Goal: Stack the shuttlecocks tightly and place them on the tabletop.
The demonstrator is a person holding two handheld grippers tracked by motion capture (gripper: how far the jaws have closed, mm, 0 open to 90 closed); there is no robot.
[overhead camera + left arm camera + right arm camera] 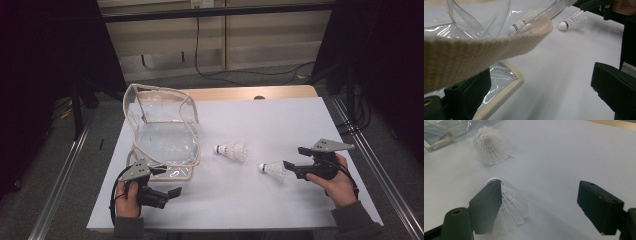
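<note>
The two shuttlecocks are white: the nearer shuttlecock [274,170] has a lattice-patterned white skirt and a white cork ringed by a thin blue band, and the farther shuttlecock [231,150] matches it. The bag [162,132] is clear plastic, edged with cream woven trim (the ribbed weave shows plainly in the left gripper view). The table [260,205] has a pale, almost white cover, with light wood along its far edge. Both the left gripper [175,191] and the right gripper [295,157] are black, each topped by a grey plate.
</note>
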